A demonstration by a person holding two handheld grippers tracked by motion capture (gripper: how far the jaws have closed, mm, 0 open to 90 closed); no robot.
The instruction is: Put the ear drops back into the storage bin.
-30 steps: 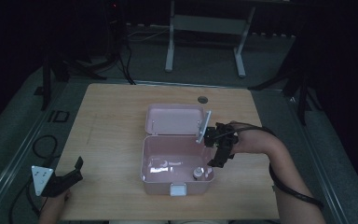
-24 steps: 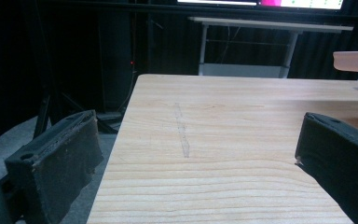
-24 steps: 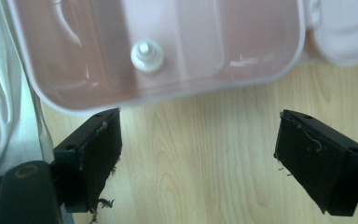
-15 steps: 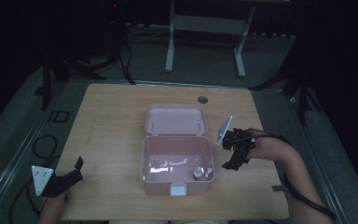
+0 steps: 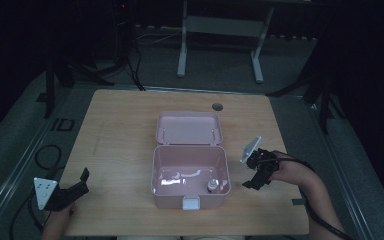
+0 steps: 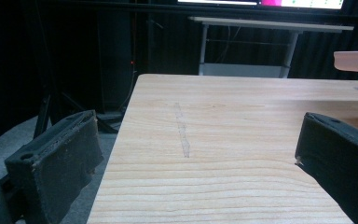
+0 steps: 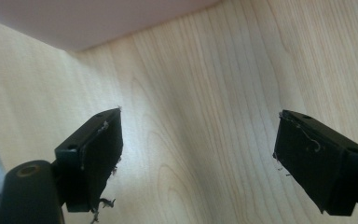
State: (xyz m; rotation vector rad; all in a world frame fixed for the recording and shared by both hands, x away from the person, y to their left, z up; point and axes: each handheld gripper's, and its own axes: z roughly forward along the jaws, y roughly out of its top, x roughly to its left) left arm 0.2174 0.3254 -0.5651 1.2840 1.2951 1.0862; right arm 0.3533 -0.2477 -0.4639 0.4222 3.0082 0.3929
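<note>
Right gripper (image 5: 258,176), jaws wide and empty, sits beside open pink box (image 5: 190,196); left gripper (image 5: 75,189) idles wide.

Dim lab: wooden table (image 5: 130,120), floor cables (image 5: 47,155), metal stand (image 5: 220,30) behind.

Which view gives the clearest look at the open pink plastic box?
The high view: the open pink plastic box shows whole, lid folded back, with a small object inside. The left gripper view catches just a pink edge at far right; the right gripper view shows a pale pink wall along the top.
</note>
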